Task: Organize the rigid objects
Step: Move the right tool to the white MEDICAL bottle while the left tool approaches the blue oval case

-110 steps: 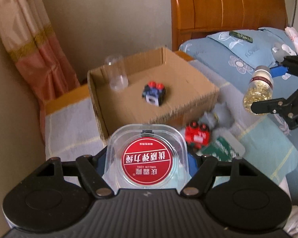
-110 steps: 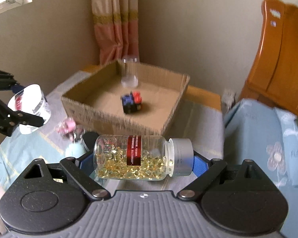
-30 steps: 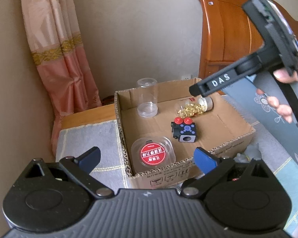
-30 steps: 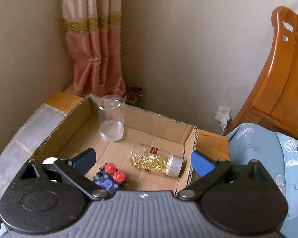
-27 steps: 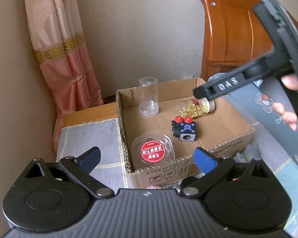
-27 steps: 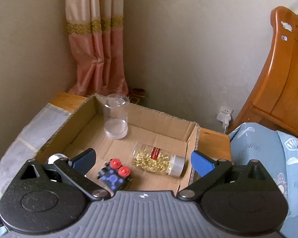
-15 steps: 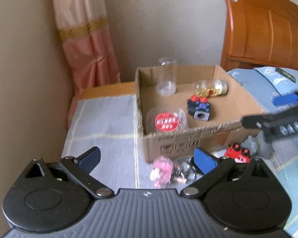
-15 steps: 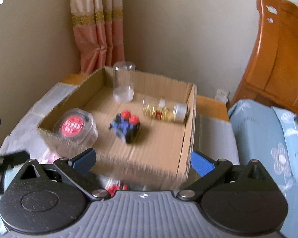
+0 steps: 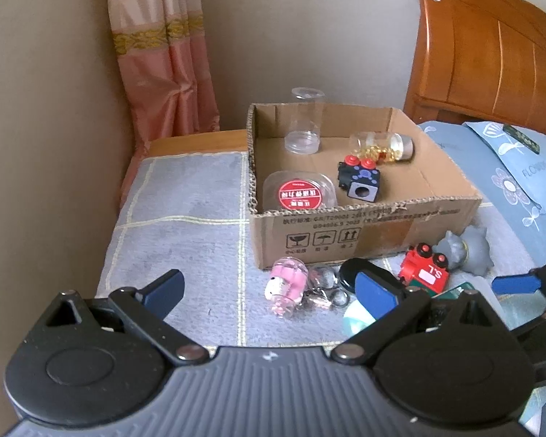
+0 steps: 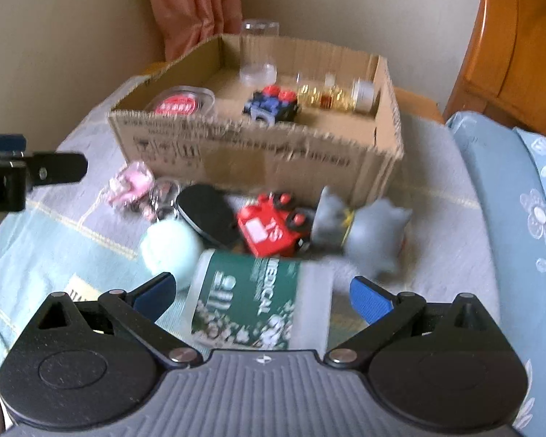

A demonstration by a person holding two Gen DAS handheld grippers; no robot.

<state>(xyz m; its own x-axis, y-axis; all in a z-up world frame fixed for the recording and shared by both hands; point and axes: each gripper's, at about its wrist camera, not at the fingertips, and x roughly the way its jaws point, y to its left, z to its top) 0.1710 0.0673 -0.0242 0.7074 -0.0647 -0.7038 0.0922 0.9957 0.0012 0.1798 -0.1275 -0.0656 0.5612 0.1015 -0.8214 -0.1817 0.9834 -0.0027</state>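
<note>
Left wrist view shows the open-topped brown cardboard box (image 9: 364,215) sharply, with the clear empty plastic jar (image 9: 304,123) at its 12 o'clock corner, the capsule bottle of yellow pills (image 9: 384,145) lying at 2 o'clock, the black-and-blue toy block with red knobs (image 9: 360,180) mid-floor, and the red-lidded clear tub (image 9: 298,195) at 8 o'clock. The left tongs (image 9: 269,291) hang released above the grey checked cloth (image 9: 178,200), holding nothing. Only the right wrist view, blurred, shows the green-labelled white medical bottle (image 10: 251,306) lying between the wide-spread pads of the right tongs (image 10: 260,293), not clamped; beyond it, at 12 o'clock, sit the red toy truck (image 10: 269,229) and grey rubber toy (image 10: 367,233), outside the box.
</note>
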